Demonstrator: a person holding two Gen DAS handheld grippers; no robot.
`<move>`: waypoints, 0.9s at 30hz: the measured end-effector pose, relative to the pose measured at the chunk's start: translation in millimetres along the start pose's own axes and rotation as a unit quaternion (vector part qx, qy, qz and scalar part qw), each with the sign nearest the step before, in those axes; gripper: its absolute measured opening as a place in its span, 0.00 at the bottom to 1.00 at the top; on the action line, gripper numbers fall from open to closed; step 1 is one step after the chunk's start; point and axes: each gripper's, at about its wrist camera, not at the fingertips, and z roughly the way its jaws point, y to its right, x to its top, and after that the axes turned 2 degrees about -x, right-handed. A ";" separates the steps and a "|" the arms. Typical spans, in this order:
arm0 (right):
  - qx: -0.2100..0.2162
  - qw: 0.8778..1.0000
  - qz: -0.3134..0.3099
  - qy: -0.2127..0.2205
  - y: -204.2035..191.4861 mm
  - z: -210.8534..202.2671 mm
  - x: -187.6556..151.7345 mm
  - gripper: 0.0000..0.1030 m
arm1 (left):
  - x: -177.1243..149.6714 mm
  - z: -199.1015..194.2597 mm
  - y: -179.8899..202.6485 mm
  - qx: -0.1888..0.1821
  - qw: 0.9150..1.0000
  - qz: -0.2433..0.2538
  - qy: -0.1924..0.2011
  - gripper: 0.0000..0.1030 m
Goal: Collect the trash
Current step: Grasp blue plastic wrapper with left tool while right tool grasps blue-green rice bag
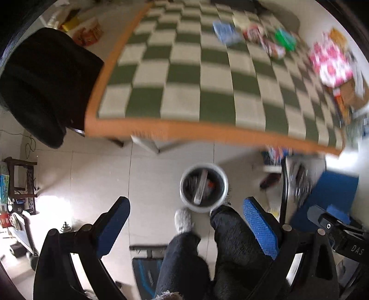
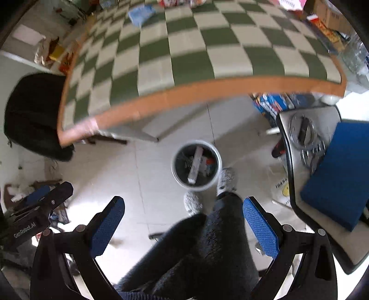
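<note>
A round grey trash bin [image 1: 204, 187] stands on the floor just in front of the table and holds a white wrapper and other scraps; it also shows in the right wrist view [image 2: 196, 165]. Several snack wrappers lie at the far right of the checkered table: a blue one [image 1: 224, 32], a green one [image 1: 285, 39], a pink one [image 1: 331, 62]. My left gripper [image 1: 186, 221] is open and empty, held high over the floor. My right gripper [image 2: 184, 221] is open and empty too. The blue wrapper [image 2: 139, 14] shows far off in the right wrist view.
The green-and-white checkered table [image 1: 184, 80] has an orange edge [image 2: 184, 97]. A black chair [image 1: 43, 80] stands at its left. A side table with a blue box [image 2: 339, 170] and metal parts is at the right. The person's legs and slippers [image 2: 223, 182] are beside the bin.
</note>
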 end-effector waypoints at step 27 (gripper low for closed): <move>-0.041 0.990 0.111 0.072 118.6 40.4 597.0 1.00 | 368.2 166.6 89.0 0.018 0.977 -0.199 -0.073 0.96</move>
